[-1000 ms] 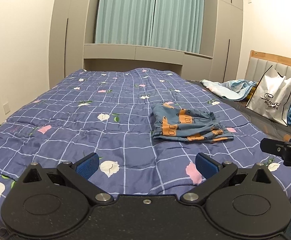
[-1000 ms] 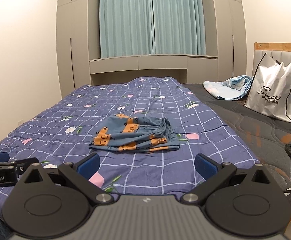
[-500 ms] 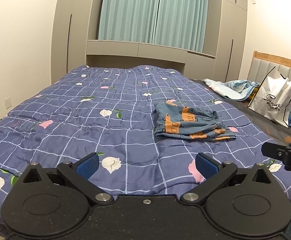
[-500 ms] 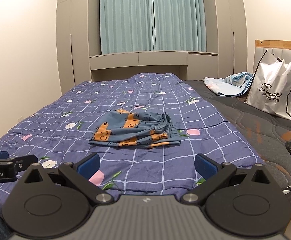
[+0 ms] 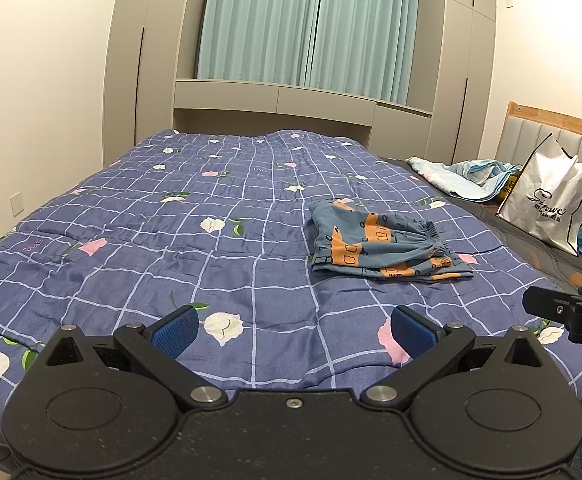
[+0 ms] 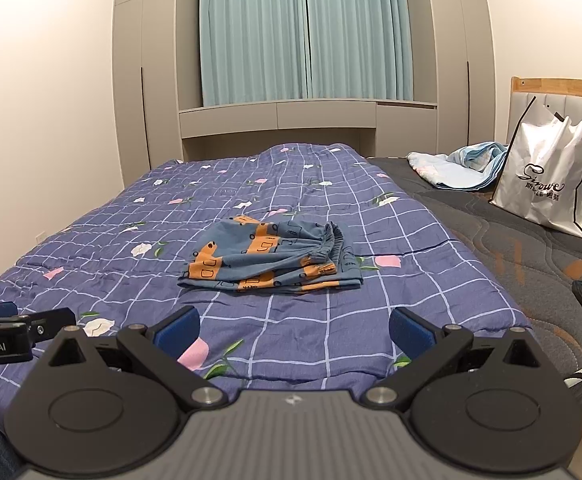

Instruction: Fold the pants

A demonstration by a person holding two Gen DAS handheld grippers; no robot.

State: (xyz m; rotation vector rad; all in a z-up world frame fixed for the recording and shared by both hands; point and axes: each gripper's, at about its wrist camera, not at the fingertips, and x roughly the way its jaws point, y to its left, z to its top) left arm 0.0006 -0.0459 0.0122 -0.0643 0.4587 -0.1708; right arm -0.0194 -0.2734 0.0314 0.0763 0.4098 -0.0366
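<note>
pants (image 6: pixel 271 258) folded in a stack on bed quilt (image 6: pixel 331 208), 12 o'clock of right gripper (image 6: pixel 293 330) | left gripper (image 5: pixel 293 330) fingers spread, empty | right fingers spread, empty | white bag (image 6: pixel 547 184) upright at 2 o'clock, contents hidden

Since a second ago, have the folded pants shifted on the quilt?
No. The folded pants lie on the same checks of the quilt, the pink flower still by their right edge; only the cameras moved.
</note>
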